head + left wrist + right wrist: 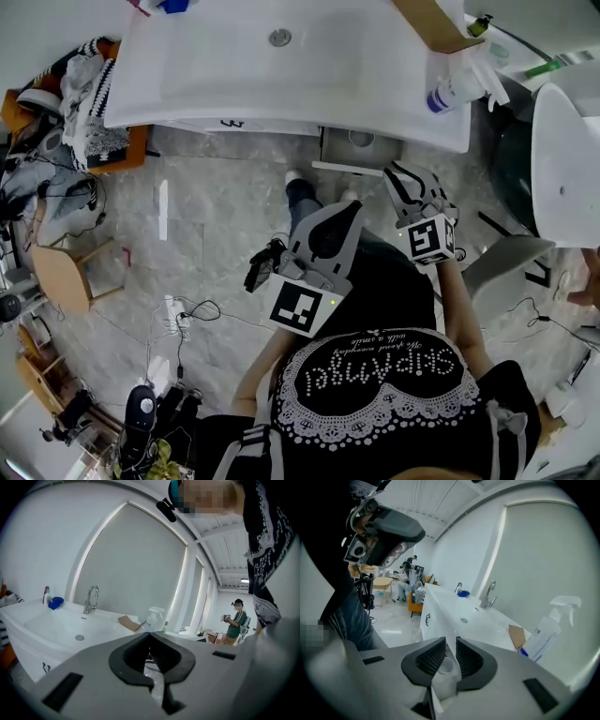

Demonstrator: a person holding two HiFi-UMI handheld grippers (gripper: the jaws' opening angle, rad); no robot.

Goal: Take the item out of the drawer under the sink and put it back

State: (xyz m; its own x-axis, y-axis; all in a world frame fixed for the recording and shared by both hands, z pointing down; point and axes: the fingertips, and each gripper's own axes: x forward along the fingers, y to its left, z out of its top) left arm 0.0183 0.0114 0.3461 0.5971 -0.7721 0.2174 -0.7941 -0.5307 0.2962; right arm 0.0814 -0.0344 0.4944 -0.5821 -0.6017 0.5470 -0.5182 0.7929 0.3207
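Nearest us, the left gripper [150,635] is clenched, its ribbed black pads meeting at the tips on nothing. Our right gripper [449,641] points downward with its jaws released: a narrow gap shows between the pads, and they grip nothing. Through that gap we see one round white cup [446,665], rim toward us, sitting in the single open drawer [349,167] beneath the sink [216,89], clear of both pads. Our own leg [302,202] stands just left of the drawer on the grey marbled floor [216,216]. Above, the smooth white sink carries one metal drain [279,37], one chrome faucet [91,598], one flat cardboard piece [429,26] and one white spray bottle [454,92]. Farther off we see a chair [131,150] heaped with clothes [86,103], loose cables [192,314] and one other person [237,620].
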